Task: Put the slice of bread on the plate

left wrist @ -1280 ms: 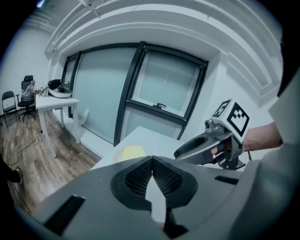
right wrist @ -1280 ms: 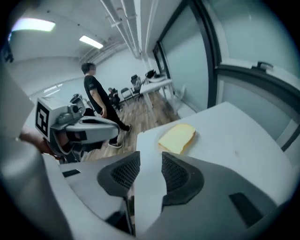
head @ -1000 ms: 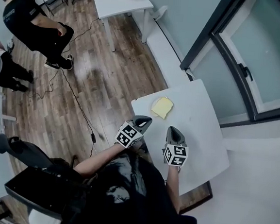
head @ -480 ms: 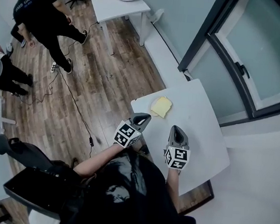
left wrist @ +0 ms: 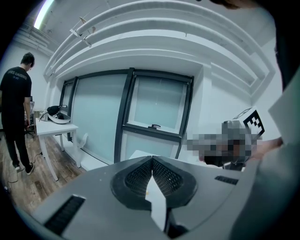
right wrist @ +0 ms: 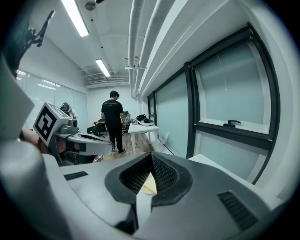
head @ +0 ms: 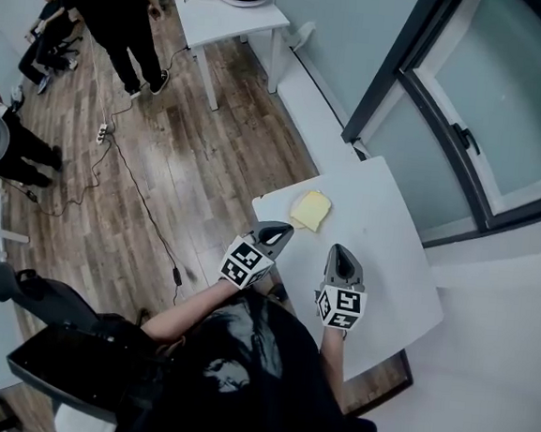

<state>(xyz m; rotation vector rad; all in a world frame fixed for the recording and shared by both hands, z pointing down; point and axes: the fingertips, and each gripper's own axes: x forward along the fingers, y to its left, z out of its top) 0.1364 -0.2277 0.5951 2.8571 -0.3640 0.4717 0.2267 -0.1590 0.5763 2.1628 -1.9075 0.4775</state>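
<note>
A pale yellow slice of bread (head: 311, 208) lies flat near the far left corner of the small white table (head: 391, 240). My left gripper (head: 276, 231) hovers just short of it at the table's left edge, jaws shut and empty. My right gripper (head: 340, 254) hangs over the table's middle, a little nearer me than the bread, also shut on nothing. In the left gripper view the fingertips of that gripper (left wrist: 152, 160) meet. In the right gripper view the right gripper (right wrist: 151, 157) is closed too, and the bread (right wrist: 149, 184) shows through the gap below. No plate shows in any view.
A glass window wall (head: 506, 109) runs along the table's far and right sides. Wood floor (head: 191, 156) with a trailing cable lies left. A second white table (head: 234, 11) stands far off, with a person in black (head: 120, 4) beside it. An office chair (head: 51, 309) sits at my left.
The person in black has walked across the floor toward the far table. Both grippers hold nearly the same spots over the table, still shut.
</note>
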